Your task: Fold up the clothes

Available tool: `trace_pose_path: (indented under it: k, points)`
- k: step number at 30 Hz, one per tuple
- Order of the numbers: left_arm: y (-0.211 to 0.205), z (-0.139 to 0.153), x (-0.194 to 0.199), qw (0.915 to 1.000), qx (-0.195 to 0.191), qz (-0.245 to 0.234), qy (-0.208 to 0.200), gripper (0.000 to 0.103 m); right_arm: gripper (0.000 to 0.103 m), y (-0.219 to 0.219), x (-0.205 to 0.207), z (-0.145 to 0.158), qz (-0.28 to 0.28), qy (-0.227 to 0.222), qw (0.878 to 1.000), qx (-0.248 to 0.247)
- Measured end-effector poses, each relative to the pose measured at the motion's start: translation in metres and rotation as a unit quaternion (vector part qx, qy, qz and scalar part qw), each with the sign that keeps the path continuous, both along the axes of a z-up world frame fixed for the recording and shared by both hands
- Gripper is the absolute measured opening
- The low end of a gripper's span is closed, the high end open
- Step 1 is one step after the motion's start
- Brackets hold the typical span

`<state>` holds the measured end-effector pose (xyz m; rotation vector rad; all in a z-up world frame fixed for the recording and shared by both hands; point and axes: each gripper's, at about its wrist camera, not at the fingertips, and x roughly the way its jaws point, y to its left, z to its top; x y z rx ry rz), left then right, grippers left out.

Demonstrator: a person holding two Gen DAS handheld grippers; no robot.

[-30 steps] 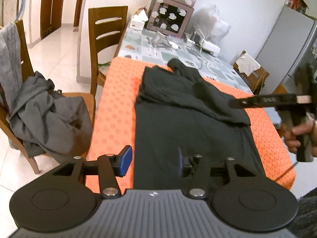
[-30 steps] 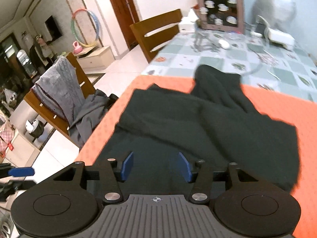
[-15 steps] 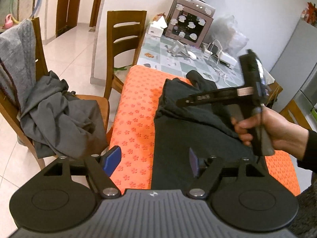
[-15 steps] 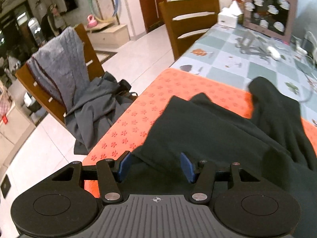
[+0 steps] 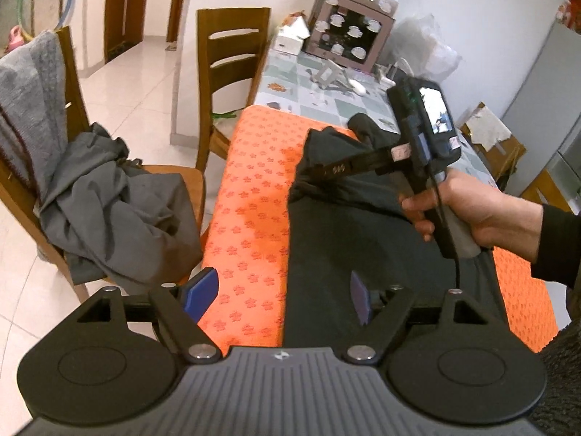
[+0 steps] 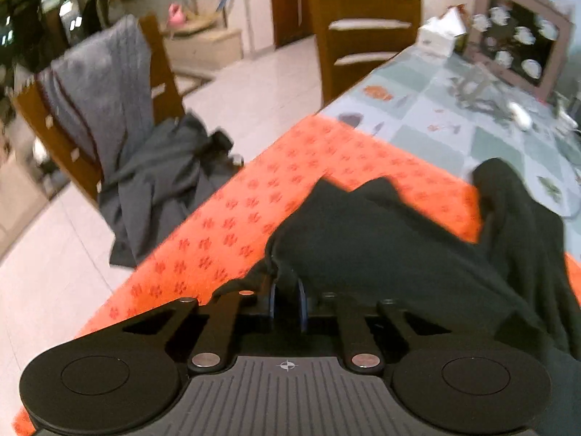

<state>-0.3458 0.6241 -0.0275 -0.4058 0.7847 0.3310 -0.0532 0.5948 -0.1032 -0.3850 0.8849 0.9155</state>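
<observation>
I see a dark shirt (image 5: pixel 363 239) lying on an orange mat (image 5: pixel 254 210) on the table (image 5: pixel 290 72); the shirt runs long, from close to me out to the far end, and its far part is bunched up.

My right gripper (image 6: pixel 287 303) has just been closing, and now its blue pads (image 6: pixel 301 305) are pinched tight on the left edge of the shirt, about halfway along it; a bit of cloth sits between them. In the left view I see my right hand (image 5: pixel 468 214) reaching across the shirt to get there.

My left gripper (image 5: pixel 283 296) has just been opening; it is wide and holds nothing; it hangs over the near end of the shirt, and the shirt's left edge runs right between its pads; so this one is nearer to the near corner.

I think the next move is to grab that near edge with the left one, then lift both and carry the edge across to the right; the fold line would run along the long way of the shirt.

There is bare mat on the left to work in; the mat's left edge drops off toward a chair (image 5: pixel 174 181) with grey clothes (image 5: pixel 109 203) piled on it; on the right the shirt comes close to the mat's edge, so there is less room there.
</observation>
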Motion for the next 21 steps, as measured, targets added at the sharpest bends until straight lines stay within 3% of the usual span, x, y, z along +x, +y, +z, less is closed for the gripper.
trace_pose_path:
  k: [7, 12, 21]
  points:
    - [-0.022, 0.002, 0.028, 0.9987, -0.002, -0.049, -0.014, 0.083, 0.013, -0.093, 0.013, 0.054, -0.076, -0.009, 0.996, 0.054]
    - [-0.051, 0.003, 0.054, 0.9965, -0.007, -0.08, -0.024, 0.083, 0.013, -0.183, 0.029, 0.077, -0.156, -0.013, 0.985, 0.074]
    - [-0.15, 0.007, 0.109, 0.9925, -0.006, -0.116, -0.038, 0.083, 0.013, -0.359, 0.038, 0.099, -0.262, -0.023, 0.961, 0.088]
